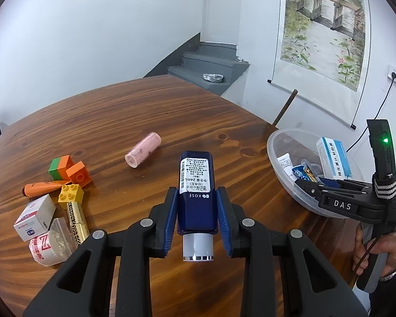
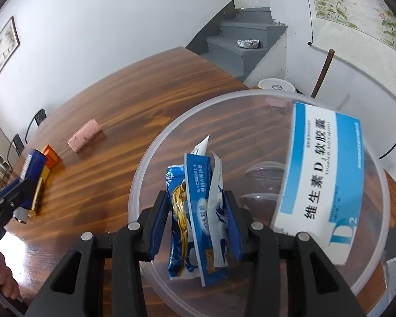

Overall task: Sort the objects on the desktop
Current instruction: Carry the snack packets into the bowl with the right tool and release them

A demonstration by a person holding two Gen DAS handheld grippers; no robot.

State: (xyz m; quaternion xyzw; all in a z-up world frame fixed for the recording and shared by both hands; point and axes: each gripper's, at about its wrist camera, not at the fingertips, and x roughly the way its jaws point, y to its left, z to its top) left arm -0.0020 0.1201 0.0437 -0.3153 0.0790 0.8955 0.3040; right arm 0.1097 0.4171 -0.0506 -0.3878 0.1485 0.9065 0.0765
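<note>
Warm brown wooden tabletop (image 1: 150, 111) fills my left wrist view, stairs and a hanging scroll painting behind it. Dead centre, my left gripper (image 1: 196, 211) is clenched on a dark navy square-sided plastic bottle with a white label and pale grey cap (image 1: 195, 192), cap pointing back toward me, blue pads squeezing its flat sides. It looks stiff, light and rather glossy, so I judge the flat faces the safest hold; the cap end could slip. Lower left sits the unsorted clutter: orange, green and yellow toy bricks (image 1: 71, 177), a small white carton (image 1: 35, 216), a gold tube (image 1: 76, 219). Mid-table lies a pink ribbed hair roller (image 1: 144, 149). Far right, the clear round plastic bowl (image 1: 277, 163).

Over to the right wrist view: that bowl's rim (image 2: 142, 163) rings the frame, and my right gripper (image 2: 195, 224) is grasping a bunch of blue and white foil sachets (image 2: 195, 211) above it. Floppy, crinkly, featherweight; pinched mid-length they sag at both ends. At right, a blue and white vitamin box (image 2: 322, 179) leans inside the bowl.
</note>
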